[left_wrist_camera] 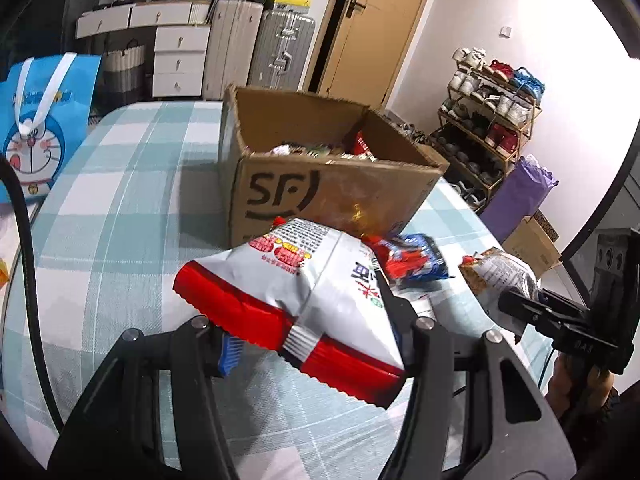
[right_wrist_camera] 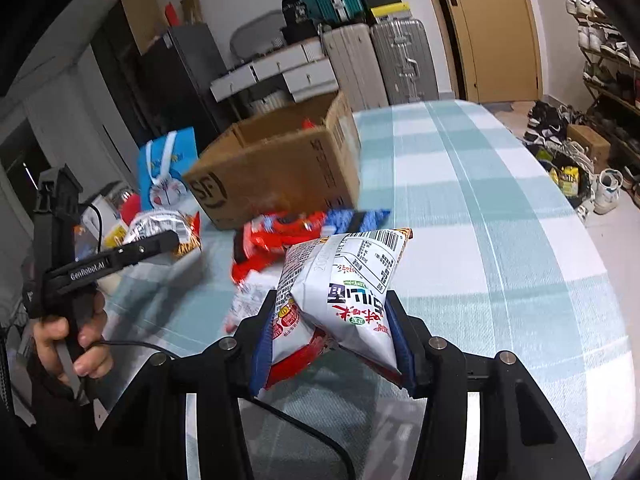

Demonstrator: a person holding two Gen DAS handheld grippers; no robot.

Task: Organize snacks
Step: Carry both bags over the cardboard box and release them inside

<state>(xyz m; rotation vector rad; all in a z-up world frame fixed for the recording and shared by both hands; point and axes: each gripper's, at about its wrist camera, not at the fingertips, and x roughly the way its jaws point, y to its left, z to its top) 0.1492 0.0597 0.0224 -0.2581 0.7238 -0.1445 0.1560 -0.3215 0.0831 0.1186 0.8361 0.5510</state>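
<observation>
In the left wrist view my left gripper (left_wrist_camera: 316, 340) is shut on a white and red snack bag (left_wrist_camera: 296, 284), held above the checked cloth. An open cardboard box (left_wrist_camera: 320, 188) marked SF stands just beyond, with several snacks inside. To the right, my right gripper (left_wrist_camera: 506, 304) grips another white bag (left_wrist_camera: 496, 276). In the right wrist view my right gripper (right_wrist_camera: 332, 348) is shut on that white and red snack bag (right_wrist_camera: 344, 288), its blue pads (right_wrist_camera: 262, 352) pressing both sides. My left gripper (right_wrist_camera: 168, 242) shows at the left with its bag (right_wrist_camera: 160, 222), near the box (right_wrist_camera: 280, 168).
Loose red and blue snack packs (left_wrist_camera: 412, 258) (right_wrist_camera: 288, 228) lie on the teal checked cloth (left_wrist_camera: 120, 200) (right_wrist_camera: 480, 220) in front of the box. A blue cartoon gift bag (left_wrist_camera: 40, 128) stands at the left edge. Suitcases (left_wrist_camera: 280, 48), drawers and a shoe rack (left_wrist_camera: 492, 128) line the room.
</observation>
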